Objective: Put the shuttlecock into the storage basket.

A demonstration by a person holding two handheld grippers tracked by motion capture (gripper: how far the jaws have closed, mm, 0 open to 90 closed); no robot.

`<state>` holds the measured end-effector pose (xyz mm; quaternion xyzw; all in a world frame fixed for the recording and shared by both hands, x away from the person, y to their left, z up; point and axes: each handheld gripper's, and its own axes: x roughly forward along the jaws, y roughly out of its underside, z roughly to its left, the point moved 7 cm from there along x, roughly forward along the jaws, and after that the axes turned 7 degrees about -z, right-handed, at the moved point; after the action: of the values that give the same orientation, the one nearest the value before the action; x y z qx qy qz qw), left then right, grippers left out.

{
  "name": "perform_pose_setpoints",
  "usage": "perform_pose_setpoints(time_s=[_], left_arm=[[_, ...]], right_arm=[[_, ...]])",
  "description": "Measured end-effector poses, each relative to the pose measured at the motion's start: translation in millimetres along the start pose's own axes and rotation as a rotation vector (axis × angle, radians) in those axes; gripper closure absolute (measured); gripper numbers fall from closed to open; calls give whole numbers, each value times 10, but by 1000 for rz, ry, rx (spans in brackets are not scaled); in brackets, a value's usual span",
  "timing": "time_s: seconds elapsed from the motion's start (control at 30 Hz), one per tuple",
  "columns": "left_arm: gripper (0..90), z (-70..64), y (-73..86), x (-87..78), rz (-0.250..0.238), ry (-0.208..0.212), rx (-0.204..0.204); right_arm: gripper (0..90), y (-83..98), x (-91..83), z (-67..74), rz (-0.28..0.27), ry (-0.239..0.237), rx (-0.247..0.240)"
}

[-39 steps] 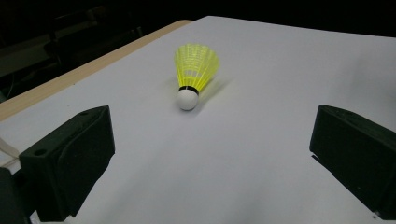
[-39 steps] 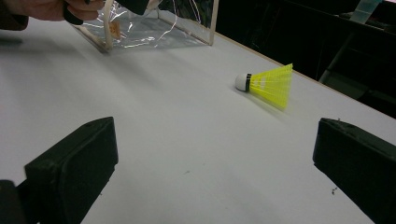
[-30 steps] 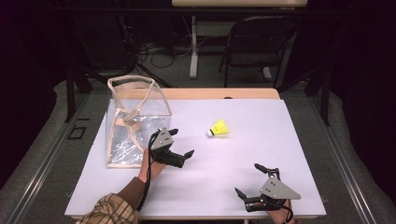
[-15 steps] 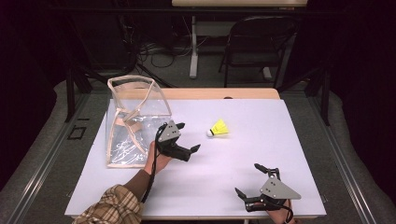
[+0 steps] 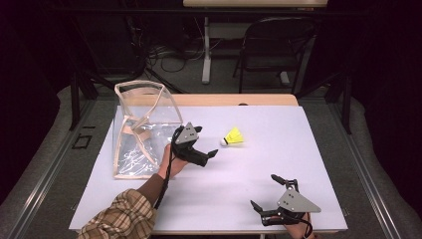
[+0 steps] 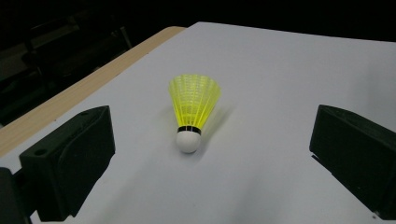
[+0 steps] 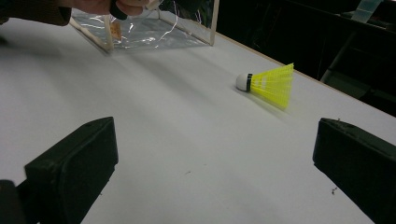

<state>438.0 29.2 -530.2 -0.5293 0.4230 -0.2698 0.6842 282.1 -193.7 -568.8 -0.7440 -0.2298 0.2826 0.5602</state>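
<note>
shuttlecock (image 5: 233,136) on its side on counter (image 5: 318,149), beside clear bag (image 5: 144,124) | left tongs (image 5: 205,142) wide open, empty, just short of its cork | right tongs (image 5: 266,191) wide open, empty, well apart

room was dark | grey floor (image 5: 45,149) | black chair (image 5: 271,50) behind table (image 5: 249,100) (wooden edge showed) | cables (image 5: 164,52) trailed on floor

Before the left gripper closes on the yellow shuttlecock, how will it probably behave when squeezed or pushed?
The shuttlecock lies on its side, so a push would probably make it roll in a curve around its white round head. Its thin, mesh-like skirt looks light and likely to bend under pressure. The left gripper might hold it better at the head.
</note>
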Motion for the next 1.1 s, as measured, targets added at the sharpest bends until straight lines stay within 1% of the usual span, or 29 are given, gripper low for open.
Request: perform_pose_setpoints(time_s=[0.07,0.13,0.17,0.33,0.4,0.53,0.67,0.8,0.9,1.0,1.1], left_arm=[[1,14,-23,25,2,2,6],[1,16,-29,34,3,5,3],[1,22,-43,61,8,6,11],[0,34,-66,119,12,18,14],[0,40,-65,140,21,21,22],[0,52,-68,183,31,34,19],[0,58,-81,205,32,38,21],[0,55,-92,242,40,41,33],[0,50,-85,281,50,51,39],[0,57,-86,295,55,50,36],[0,72,-95,309,61,52,44]], right_arm=[[0,0,-1,-2,0,1,0],[0,0,-1,-1,0,0,1],[0,-1,-1,-1,-1,0,0],[0,2,-2,-2,0,-1,2],[0,2,-1,-1,0,-1,2],[0,4,0,-3,1,-2,3],[0,0,-1,0,-1,-2,1],[0,2,-3,-4,0,-1,2],[0,-2,0,-2,-1,-3,4],[0,0,1,0,2,-5,3],[0,1,-1,-3,0,-3,4]])
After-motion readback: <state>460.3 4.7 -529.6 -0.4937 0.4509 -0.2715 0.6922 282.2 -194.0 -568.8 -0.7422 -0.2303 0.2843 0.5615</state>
